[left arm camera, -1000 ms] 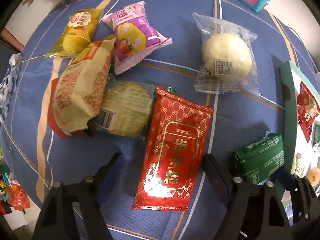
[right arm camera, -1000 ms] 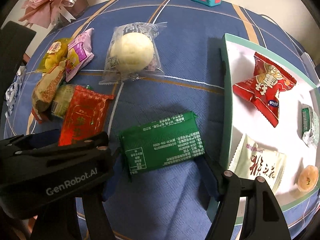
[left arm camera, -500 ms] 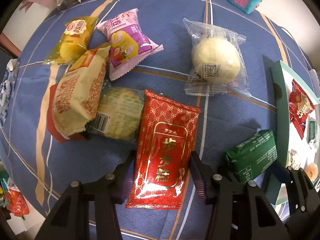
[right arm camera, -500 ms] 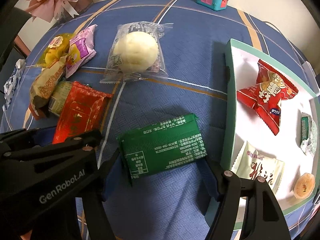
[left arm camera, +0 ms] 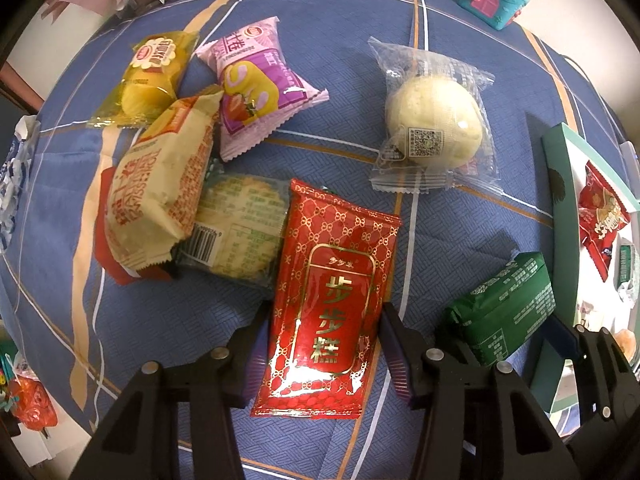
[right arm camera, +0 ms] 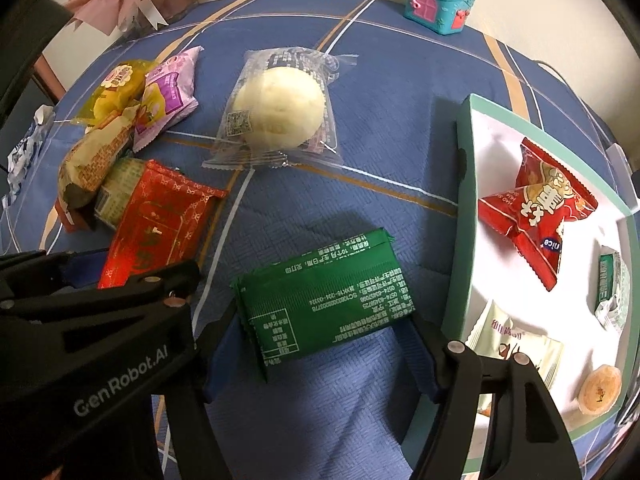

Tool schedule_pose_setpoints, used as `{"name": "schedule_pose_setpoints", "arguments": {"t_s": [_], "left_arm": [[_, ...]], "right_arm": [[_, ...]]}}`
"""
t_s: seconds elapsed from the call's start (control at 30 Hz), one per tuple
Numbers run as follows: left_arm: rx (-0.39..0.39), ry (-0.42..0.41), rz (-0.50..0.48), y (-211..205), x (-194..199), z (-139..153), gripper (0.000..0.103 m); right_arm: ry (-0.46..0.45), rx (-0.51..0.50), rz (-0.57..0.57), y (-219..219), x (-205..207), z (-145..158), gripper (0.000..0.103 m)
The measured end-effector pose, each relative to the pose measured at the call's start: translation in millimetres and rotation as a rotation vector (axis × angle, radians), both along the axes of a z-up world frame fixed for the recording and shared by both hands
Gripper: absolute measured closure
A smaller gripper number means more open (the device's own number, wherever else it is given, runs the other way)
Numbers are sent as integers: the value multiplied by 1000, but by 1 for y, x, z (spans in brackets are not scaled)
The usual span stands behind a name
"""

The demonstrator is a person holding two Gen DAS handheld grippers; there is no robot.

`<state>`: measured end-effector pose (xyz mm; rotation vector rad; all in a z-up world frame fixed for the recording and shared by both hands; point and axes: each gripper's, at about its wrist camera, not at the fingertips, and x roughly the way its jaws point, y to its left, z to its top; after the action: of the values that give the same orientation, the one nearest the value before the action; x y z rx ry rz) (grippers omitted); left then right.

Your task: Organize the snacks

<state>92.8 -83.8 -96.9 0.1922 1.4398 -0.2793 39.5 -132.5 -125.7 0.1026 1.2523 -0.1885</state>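
Observation:
My left gripper (left arm camera: 322, 344) has its jaws closed against both long edges of a red gold-printed snack packet (left arm camera: 330, 280) lying on the blue cloth. My right gripper (right arm camera: 320, 340) has its jaws closed against both ends of a green snack packet (right arm camera: 324, 292). Both packets rest on the cloth. The green packet (left arm camera: 508, 304) and the right gripper also show in the left wrist view, beside the white tray (left arm camera: 560, 208). The red packet (right arm camera: 156, 220) shows in the right wrist view.
A wrapped white bun (left arm camera: 434, 118), a pink packet (left arm camera: 256, 84), a yellow packet (left arm camera: 150, 76), a beige cracker packet (left arm camera: 160, 192) and a pale green packet (left arm camera: 240, 228) lie on the cloth. The tray (right arm camera: 464, 208) holds several snacks. A teal toy house (right arm camera: 438, 0) stands far back.
My left gripper's jaws have narrowed from wide open onto the red packet's edges. My right gripper's jaws have closed in on the green packet.

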Motion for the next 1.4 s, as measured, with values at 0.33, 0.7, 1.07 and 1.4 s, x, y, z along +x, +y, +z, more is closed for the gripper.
{"name": "schedule_pose_setpoints", "arguments": {"t_s": [0.33,0.7,1.07,1.4], "left_arm": [[-29,6,46,8,2,-2,56],[-122,-35,81,23,5,28,59],[-190,-143,69,18,-3,76,61],[-225,-151,-1,-23,-30,83,61]], "right_arm": [[-24,23,-42,-10,0,6,36],[-90,73,-78,-31,-8,33,36],[-184,115,-168,-59,-29,69,36],[-245,113,-368,-130,-60,94,36]]}}
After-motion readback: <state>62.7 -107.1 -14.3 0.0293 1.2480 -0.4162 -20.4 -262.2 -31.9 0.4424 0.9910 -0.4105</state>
